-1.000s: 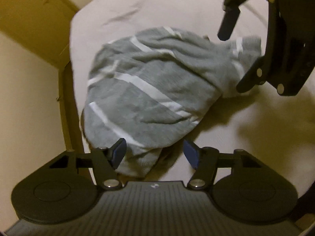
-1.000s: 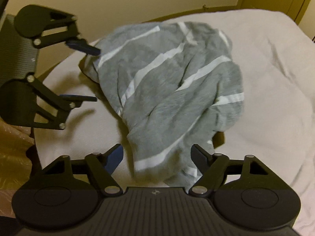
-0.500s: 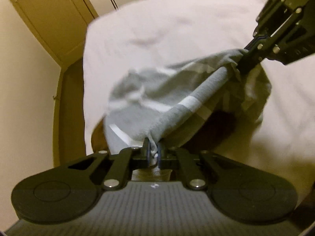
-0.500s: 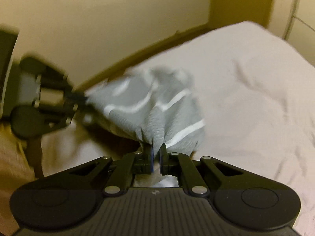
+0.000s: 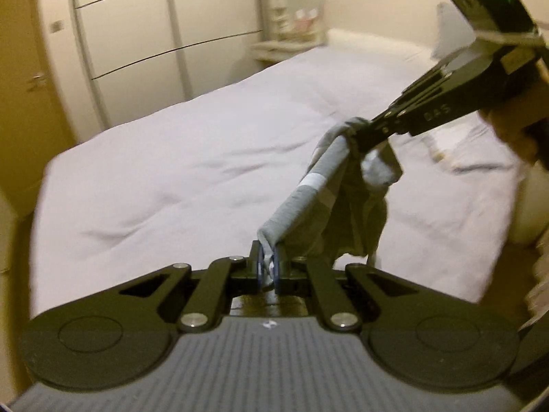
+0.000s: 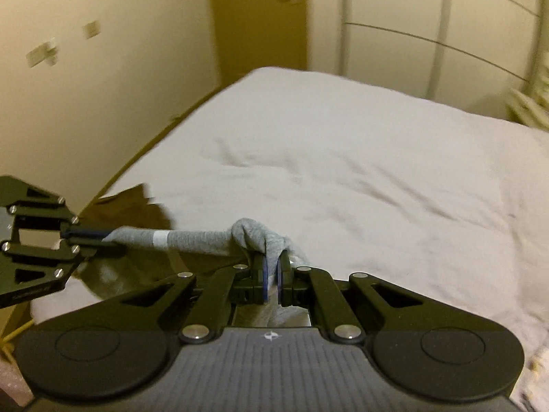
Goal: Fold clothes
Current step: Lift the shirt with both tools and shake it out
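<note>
A grey garment with white stripes (image 5: 308, 199) hangs in the air above the bed, stretched taut between both grippers. My left gripper (image 5: 269, 267) is shut on one end of its top edge. My right gripper (image 6: 271, 271) is shut on the other end. In the left wrist view the right gripper (image 5: 357, 137) pinches the cloth at upper right, and the rest of the garment droops below it. In the right wrist view the garment (image 6: 192, 238) runs as a rolled band to the left gripper (image 6: 96, 237) at the left edge.
A wide bed with a white cover (image 5: 192, 171) lies below. A wardrobe with pale panelled doors (image 5: 164, 27) stands behind it, with a small bedside shelf (image 5: 288, 44) holding items. A wall (image 6: 103, 68) runs along the bed's left side. A hand (image 5: 514, 130) holds the right tool.
Both grippers went from open beside the garment lying on the bed to shut on its edge. They then lifted it clear of the bed and pulled it taut.
</note>
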